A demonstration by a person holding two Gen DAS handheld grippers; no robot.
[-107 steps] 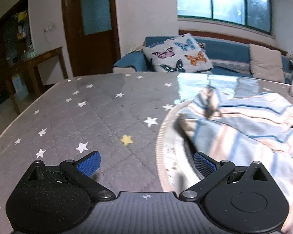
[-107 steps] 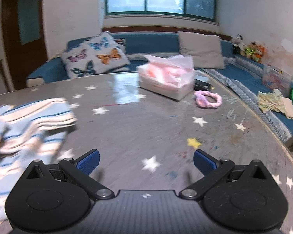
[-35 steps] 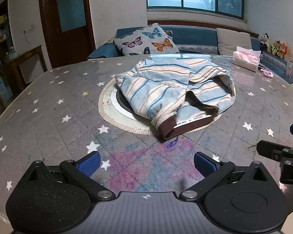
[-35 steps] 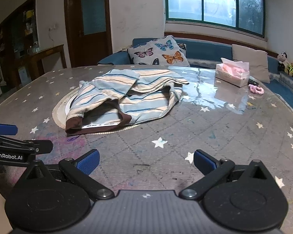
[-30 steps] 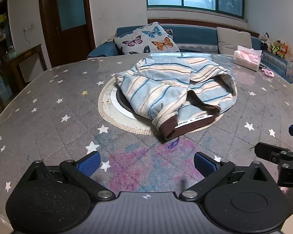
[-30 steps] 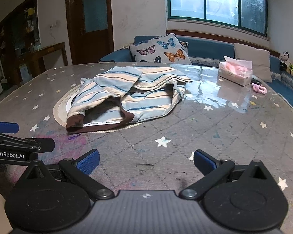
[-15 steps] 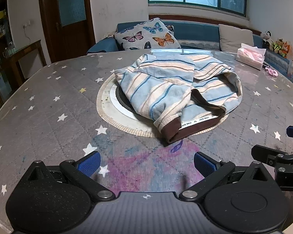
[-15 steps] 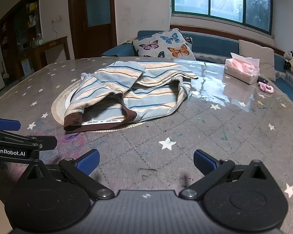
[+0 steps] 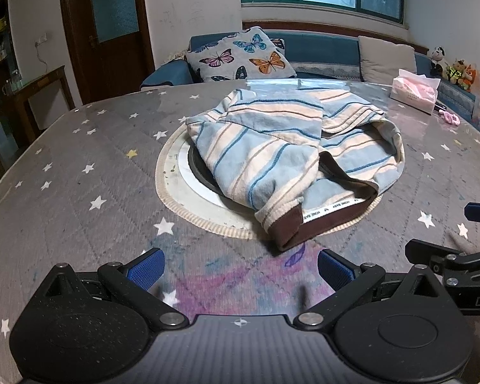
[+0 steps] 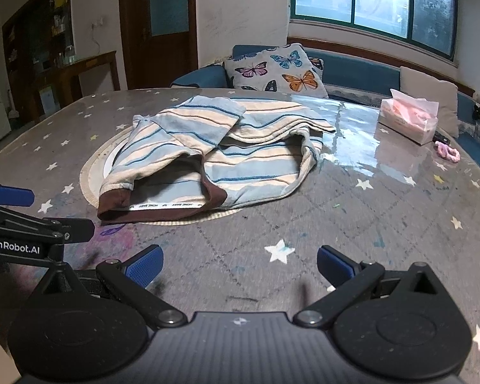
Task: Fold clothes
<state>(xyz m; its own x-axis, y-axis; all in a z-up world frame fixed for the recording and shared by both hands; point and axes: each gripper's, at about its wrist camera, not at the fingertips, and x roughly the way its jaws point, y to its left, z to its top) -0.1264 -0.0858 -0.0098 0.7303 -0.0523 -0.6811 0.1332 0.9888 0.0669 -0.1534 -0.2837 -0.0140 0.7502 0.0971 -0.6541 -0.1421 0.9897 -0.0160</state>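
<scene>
Striped in pale blue and cream: one garment (image 9: 281, 147), crumpled, brown hem (image 9: 307, 224) nearest, lying on round mat (image 9: 172, 188) at table (image 9: 80, 160) centre. Left view: left gripper (image 9: 240, 267) low over table, well short of garment, jaws wide apart, two blue pads (image 9: 145, 268) empty. Right gripper (image 9: 454, 240) seen at right edge, apart from hem. One tissue box (image 9: 414, 91) far right on table, one pink hair tie (image 9: 451, 117) just beside it. One butterfly cushion (image 9: 243, 56) and one plain cushion (image 9: 387, 57) on sofa (image 9: 320, 48) behind.

Right view: right gripper (image 10: 238, 264) likewise spread wide, holding nothing, over bare star-print table (image 10: 384, 224), near side of garment (image 10: 220, 147). Left gripper (image 10: 32, 224) at left edge, near hem (image 10: 156, 212), not touching. Same tissue box (image 10: 408, 118) and hair tie (image 10: 446, 152) at right; butterfly cushion (image 10: 273, 72) behind.
</scene>
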